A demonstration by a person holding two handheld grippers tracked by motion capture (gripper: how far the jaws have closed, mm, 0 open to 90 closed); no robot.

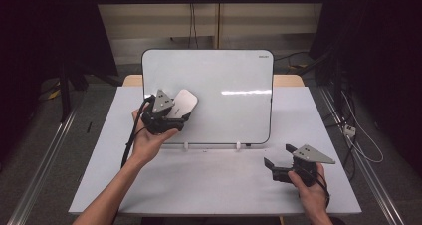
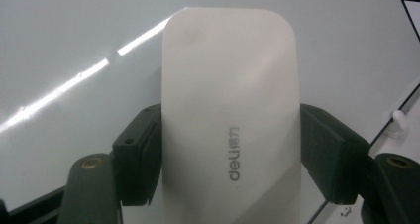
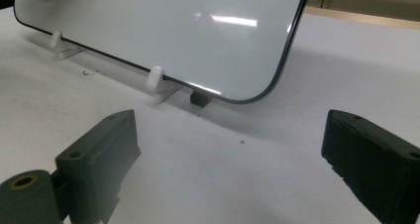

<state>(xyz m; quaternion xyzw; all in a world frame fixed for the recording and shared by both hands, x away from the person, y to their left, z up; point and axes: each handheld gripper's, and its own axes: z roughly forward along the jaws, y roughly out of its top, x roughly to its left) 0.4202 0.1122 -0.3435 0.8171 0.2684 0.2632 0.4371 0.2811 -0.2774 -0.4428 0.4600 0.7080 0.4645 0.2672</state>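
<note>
So the left tool [image 1: 171,116] is clamped on a white eraser [image 1: 181,104], one jaw on each long side, and it's pressed flat against the whiteboard [image 1: 229,75] at the left middle of the high view. You can read "deli" on the eraser in the left gripper view. Right tool [image 1: 276,159] sits low at the lower right, jaws spread wide, gripping nothing, just above the desk [image 1: 209,185] in front of the board's bottom corner.

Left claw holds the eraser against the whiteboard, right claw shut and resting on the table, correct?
Not quite: the right claw is open, its jaws wide apart in the right gripper view. The left claw does hold the eraser against the whiteboard.
</note>
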